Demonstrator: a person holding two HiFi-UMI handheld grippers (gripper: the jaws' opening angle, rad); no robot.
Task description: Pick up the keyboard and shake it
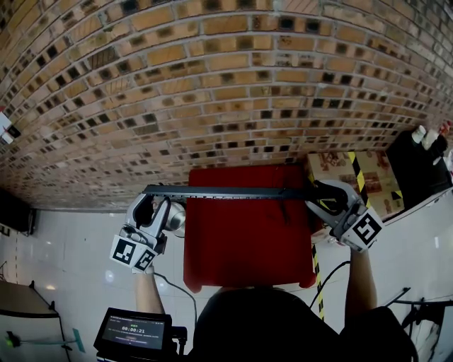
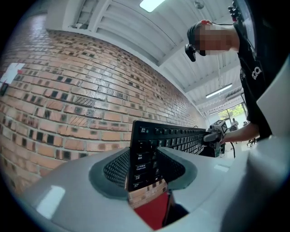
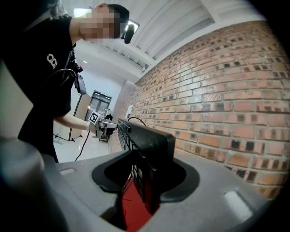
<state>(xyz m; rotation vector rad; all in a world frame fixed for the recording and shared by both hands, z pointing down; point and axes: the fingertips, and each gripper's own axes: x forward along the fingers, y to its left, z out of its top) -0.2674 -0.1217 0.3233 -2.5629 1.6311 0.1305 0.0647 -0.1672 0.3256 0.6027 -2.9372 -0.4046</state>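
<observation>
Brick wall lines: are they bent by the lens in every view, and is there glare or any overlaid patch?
Head view: the brick wall bows strongly, no mosaic. Left gripper view: fisheye curvature, dark corners, ceiling light blown out, mosaic patch at upper right. Right gripper view: same curvature and dark corners, mosaic patch at upper left.

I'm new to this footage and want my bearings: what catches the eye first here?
A black keyboard is held up on edge over a red surface, in the middle of the head view. The left gripper clamps one end and the right gripper clamps the other. A brick wall fills the background behind it.
</observation>
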